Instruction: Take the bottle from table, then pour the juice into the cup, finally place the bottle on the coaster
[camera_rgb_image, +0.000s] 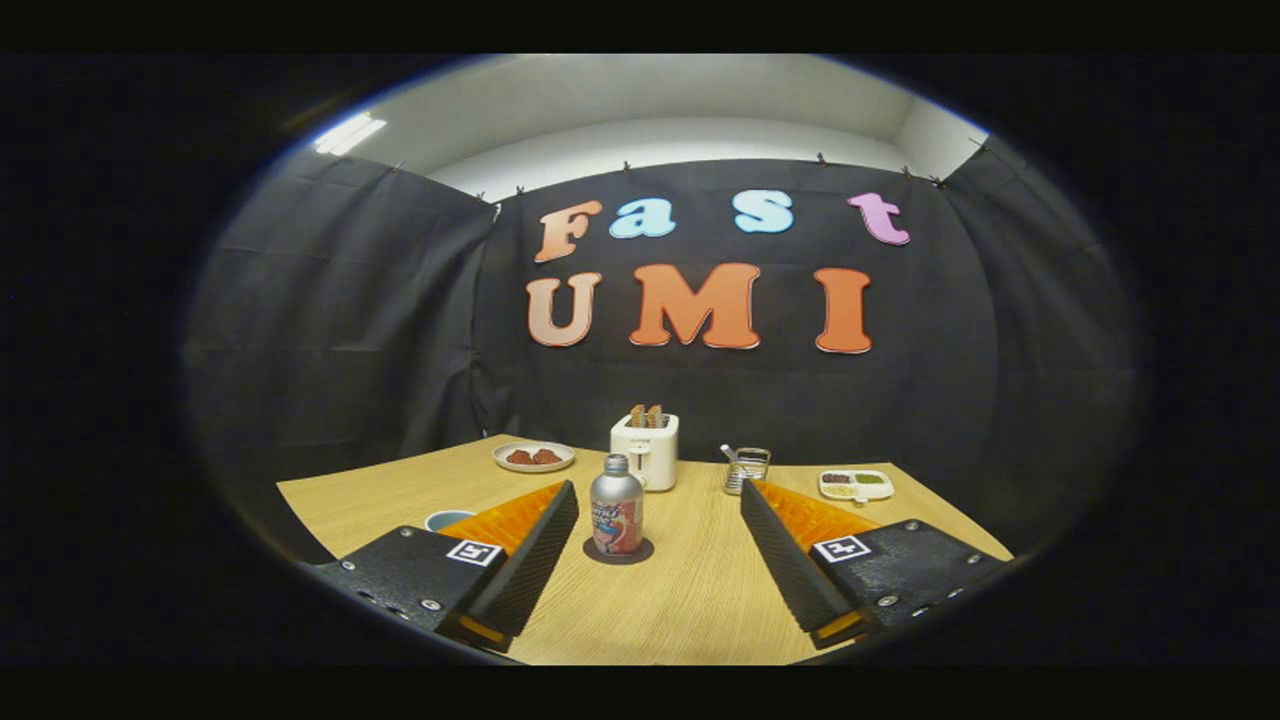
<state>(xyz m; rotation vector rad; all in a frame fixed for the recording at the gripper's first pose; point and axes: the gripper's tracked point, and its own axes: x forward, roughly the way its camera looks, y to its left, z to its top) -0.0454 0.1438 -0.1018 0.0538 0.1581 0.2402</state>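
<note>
Bottle (616, 518) stands upright on the dark round coaster (618, 552), on the wooden table (690, 600), just ahead of the fingers and a little toward the left one, at about 11 o'clock from the middle of the gap. The gripper (659, 500) is spread wide and holds nothing; both fingers are clear of the bottle, the left fingertip (562, 500) close beside it and the right one well apart.

Judging from this, the bottle is already on the coaster, so the task looks either finished or not yet begun (one picture cannot settle this). The cup (448, 519) is a bluish rim at 9 o'clock from the bottle, mostly hidden behind the left finger, and I cannot tell if there is juice in it.

If the step in hand is the release and retreat, it is good to pull straight back along the fingers, keeping them wide, so that the left finger does not brush the bottle. If it is the approach, the gripper should first shift a little to the left to centre the bottle in the gap, then close on its body below the neck.

Beyond the bottle, at 12 o'clock, stands a white toaster (646, 450); a plate (533, 457) is at 10 o'clock, a small metal rack (746, 468) and a tray (855, 485) at 2 o'clock.
</note>
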